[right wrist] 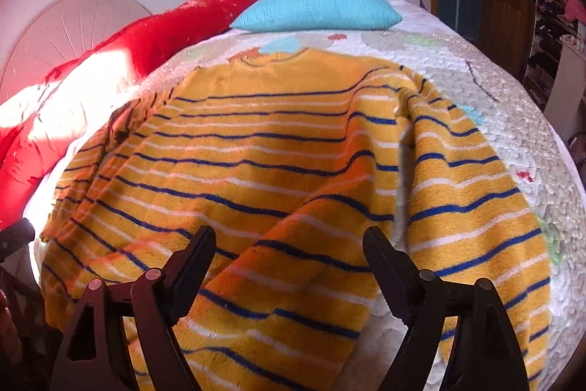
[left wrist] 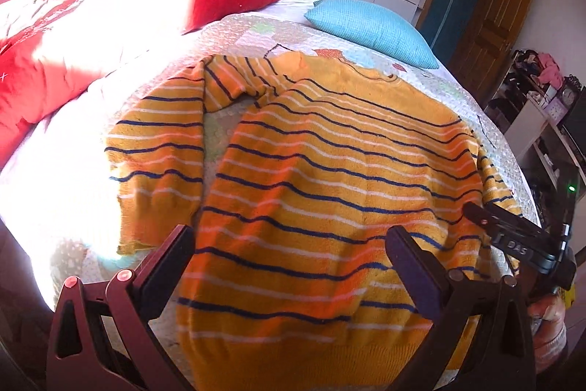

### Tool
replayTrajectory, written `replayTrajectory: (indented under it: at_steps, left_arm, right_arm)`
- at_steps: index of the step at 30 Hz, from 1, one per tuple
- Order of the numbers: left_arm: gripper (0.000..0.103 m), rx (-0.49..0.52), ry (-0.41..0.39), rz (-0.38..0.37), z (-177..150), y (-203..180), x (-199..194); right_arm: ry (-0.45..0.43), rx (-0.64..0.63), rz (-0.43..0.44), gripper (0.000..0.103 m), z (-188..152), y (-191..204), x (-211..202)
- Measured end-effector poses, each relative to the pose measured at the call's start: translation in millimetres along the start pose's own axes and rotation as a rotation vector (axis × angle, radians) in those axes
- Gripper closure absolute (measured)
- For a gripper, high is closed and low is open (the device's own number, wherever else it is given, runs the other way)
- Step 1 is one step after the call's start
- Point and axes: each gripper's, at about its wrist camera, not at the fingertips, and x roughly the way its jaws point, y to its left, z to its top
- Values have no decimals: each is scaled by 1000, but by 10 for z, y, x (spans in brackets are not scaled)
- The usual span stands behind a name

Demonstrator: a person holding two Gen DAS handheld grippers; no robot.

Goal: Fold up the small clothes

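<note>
We find the yellow fleece sweater with navy and white stripes point(left wrist: 329, 178) laid out on the white quilted bedspread with pastel patches point(left wrist: 256, 35), neck end toward the far side and hem toward us. Both sleeves lie alongside the body, apart from it by a strip of bare quilt; no fold appears made yet. We judge the garment is spread this way so that its edges are open to a grasp from the hem side.

The left gripper point(left wrist: 293, 262) hangs over the lower body of the sweater, its jaws spread wide and gripping nothing. The right gripper point(right wrist: 289, 262) hangs over the hem near the gap beside the right sleeve, jaws likewise spread and empty. Whether either fingertip touches the cloth, we cannot tell.

A turquoise knitted pillow point(right wrist: 316, 6) and a red bed cover point(left wrist: 146, 6) lie beyond the neck, well apart from the work. Strong sunlight washes out the left side, hiding part of the left sleeve's edge.
</note>
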Motion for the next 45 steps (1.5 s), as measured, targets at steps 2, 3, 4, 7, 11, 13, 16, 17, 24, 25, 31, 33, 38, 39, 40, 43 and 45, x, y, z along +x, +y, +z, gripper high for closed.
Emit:
replayTrajectory:
  at_steps: [2,3,4,7,11,13,16,17,24,25,31,33,38,39,40,43,45]
  left_arm:
    - [0,-15,4,-5,0,157,-39]
    - [0,-18,14,-4,-14,215,-43]
    - [0,-22,19,-8,-30,270,-45]
    - [0,-24,28,-28,-92,333,-11]
    - [0,-22,42,-57,-179,255,93]
    - [0,-30,55,-78,-211,226,124]
    - [0,-33,51,-69,-231,218,97]
    - [0,-29,45,-56,-234,230,76]
    - [0,-46,30,1,-119,393,3]
    - [0,-42,29,-5,-113,377,18]
    - [0,15,31,-40,-155,155,77]
    - [0,38,41,-37,-170,86,108]
    - [0,42,63,-57,-233,3,182]
    - [0,46,67,-55,-239,-10,189]
    - [0,50,66,-53,-248,-22,193]
    - [0,55,73,-54,-262,-58,199]
    - [0,62,69,-55,-280,-99,187]
  right_arm:
    - [13,46,20,12,-83,-111,-178]
    - [17,93,54,12,-156,-180,-238]
    - [35,143,84,13,-243,-253,-273]
    - [98,235,121,34,-512,-333,-261]
    - [119,233,94,45,-693,-165,-123]
    - [103,212,105,77,-657,-33,-91]
    - [83,242,198,92,-581,6,-82]
    - [76,241,203,93,-564,-3,-130]
    - [76,278,31,94,-872,-531,-440]
    - [75,289,52,94,-901,-580,-481]
    - [-76,375,42,91,-893,-1023,-1080]
    - [-101,405,-65,82,-917,-1259,-1178]
    - [-67,474,-187,55,-1078,-1665,-1107]
    - [-53,486,-196,55,-1105,-1706,-1051]
    - [-39,494,-197,55,-1149,-1753,-995]
    - [-14,495,-195,50,-1212,-1761,-829]
    - [-38,485,-144,50,-1200,-1687,-846]
